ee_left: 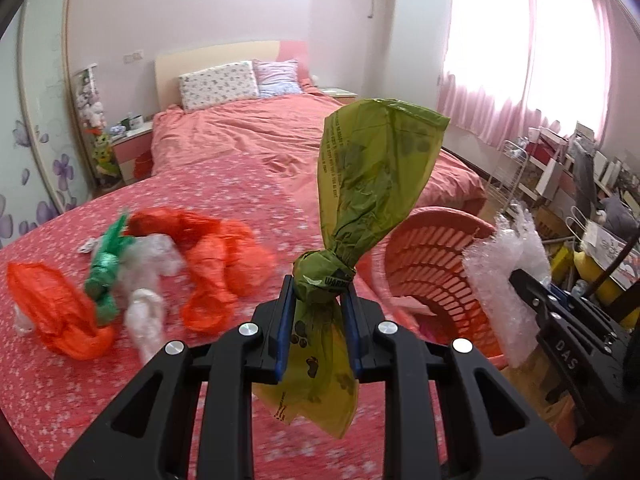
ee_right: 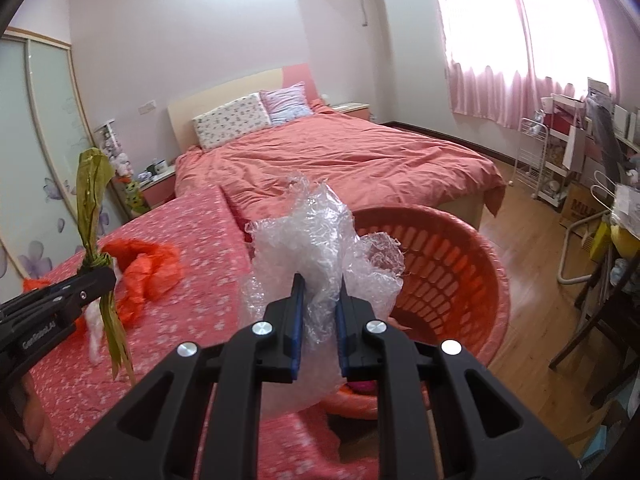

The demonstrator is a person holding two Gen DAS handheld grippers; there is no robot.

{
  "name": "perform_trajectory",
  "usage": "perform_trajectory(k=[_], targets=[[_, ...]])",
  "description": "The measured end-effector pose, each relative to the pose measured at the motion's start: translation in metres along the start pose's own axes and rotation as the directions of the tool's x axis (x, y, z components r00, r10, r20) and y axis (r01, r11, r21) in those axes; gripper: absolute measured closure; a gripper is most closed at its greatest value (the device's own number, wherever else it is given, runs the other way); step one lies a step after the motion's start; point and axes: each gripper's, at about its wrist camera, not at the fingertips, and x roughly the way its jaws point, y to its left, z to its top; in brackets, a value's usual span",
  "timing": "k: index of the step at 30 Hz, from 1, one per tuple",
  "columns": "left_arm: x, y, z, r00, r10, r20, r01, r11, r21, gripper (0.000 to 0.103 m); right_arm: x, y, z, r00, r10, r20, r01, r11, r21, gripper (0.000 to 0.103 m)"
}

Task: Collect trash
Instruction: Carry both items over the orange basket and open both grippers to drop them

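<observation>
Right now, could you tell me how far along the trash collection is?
Partway. Something pink already lies in the red basket. In hand: the left gripper is shut on the green bag, the right gripper on bubble wrap. Left on the bedspread: orange bags, a dark green bag, and clear plastic.
</observation>
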Motion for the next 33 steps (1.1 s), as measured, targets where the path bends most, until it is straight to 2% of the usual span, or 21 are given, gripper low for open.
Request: perform_trajectory(k=[7,13,22,33], targets=[[0.015,-0.027,0.004,0.996,-0.093,-0.013,0.093,0.996,0.003,0.080,0.011,-0.026,0.003,1.000,-0.030,-0.007,0.030,0.999,0.030,0.088],[0.029,-0.049,0.009,0.985,-0.173,-0.020,0.173,0.985,0.012,0.080,0.017,-0.047,0.011,0.999,-0.037,0.003,0.037,0.998,0.056,0.088],[0.044,-0.071,0.014,0.974,-0.224,-0.026,0.225,0.974,0.022,0.080,0.020,-0.067,0.021,0.999,-0.038,0.035,0.035,0.996,0.084,0.088],[0.056,-0.086,0.016,0.966,-0.254,-0.043,0.255,0.967,0.026,0.080,0.028,-0.084,0.025,0.998,-0.037,0.048,0.032,0.994,0.108,0.087]])
